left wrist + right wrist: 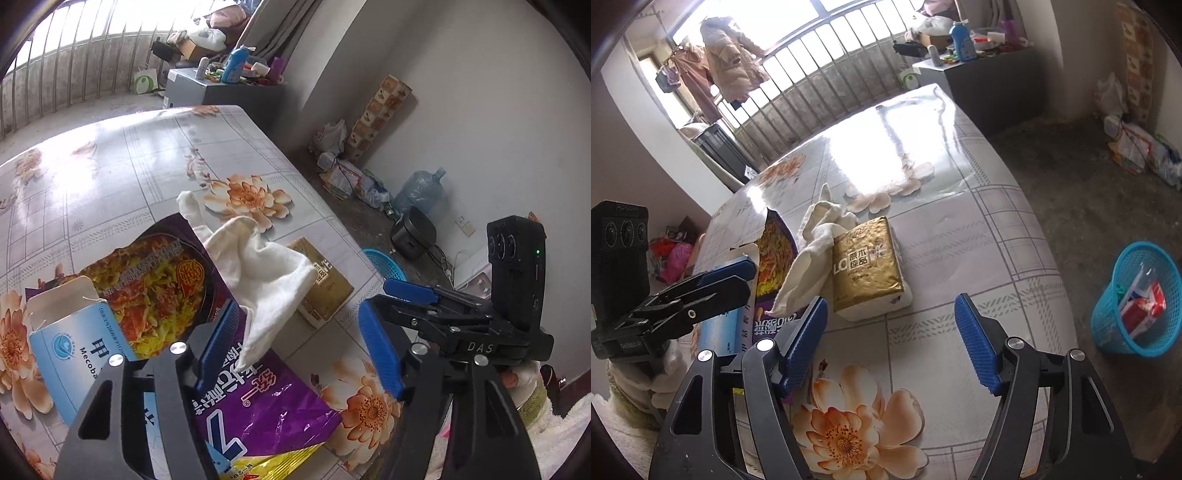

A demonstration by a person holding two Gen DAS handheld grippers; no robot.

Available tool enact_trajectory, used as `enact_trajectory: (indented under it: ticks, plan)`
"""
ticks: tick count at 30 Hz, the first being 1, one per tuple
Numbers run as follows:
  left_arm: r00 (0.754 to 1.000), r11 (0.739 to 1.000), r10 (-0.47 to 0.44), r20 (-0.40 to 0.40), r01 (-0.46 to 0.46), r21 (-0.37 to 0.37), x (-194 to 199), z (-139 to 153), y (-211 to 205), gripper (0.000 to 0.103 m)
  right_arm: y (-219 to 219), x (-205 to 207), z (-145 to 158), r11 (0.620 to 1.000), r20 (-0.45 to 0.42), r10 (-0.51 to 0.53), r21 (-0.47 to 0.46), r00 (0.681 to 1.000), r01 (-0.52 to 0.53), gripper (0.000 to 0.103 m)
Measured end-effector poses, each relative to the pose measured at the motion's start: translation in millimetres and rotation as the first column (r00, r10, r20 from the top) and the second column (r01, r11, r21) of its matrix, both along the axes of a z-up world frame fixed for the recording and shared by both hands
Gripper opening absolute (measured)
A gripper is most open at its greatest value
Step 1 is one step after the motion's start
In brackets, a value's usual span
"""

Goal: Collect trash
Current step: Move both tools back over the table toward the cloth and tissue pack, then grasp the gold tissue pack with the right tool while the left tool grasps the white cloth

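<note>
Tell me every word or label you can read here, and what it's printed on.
"Mecoba", cut off: blue and white box.
"DAS": right claw.
"原木纯品": gold tissue pack.
Large "7": purple noodle packet; its Chinese lettering is upside down and unclear.
Tissue pack's price sticker: too small.

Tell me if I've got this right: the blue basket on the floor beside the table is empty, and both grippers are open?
Not quite. The blue basket already holds trash, a red and white package, as the right wrist view shows. The left gripper and right gripper are indeed open.

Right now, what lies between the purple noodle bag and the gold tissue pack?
A crumpled white cloth lies between the noodle bag and tissue pack, seen in both views.
</note>
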State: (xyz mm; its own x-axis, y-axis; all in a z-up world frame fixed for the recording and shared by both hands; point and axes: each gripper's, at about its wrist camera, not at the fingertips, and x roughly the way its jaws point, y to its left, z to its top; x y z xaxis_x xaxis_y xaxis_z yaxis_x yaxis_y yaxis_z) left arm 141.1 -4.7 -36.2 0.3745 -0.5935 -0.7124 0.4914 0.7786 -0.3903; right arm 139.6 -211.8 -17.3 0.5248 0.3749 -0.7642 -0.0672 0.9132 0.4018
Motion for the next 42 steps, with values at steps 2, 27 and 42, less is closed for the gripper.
enact_trajectory:
  ticks: [2,27,42]
  plan:
    - [1.0,1.0,-0.018,-0.021,0.018,0.007,3,-6,-3,0.058,5,3,-2,0.999,-0.001,0.036,-0.005,0.999,-0.036,0.061]
    - [0.992,1.0,-0.019,-0.122,0.018,-0.011,20,-20,-4,0.007,24,28,-16,0.975,0.032,0.212,-0.078,0.977,-0.209,0.049]
    - [0.969,0.98,-0.199,-0.145,0.193,-0.05,-15,-10,-52,0.006,-28,-24,-10,0.992,-0.024,0.07,-0.107,0.997,-0.073,0.048]
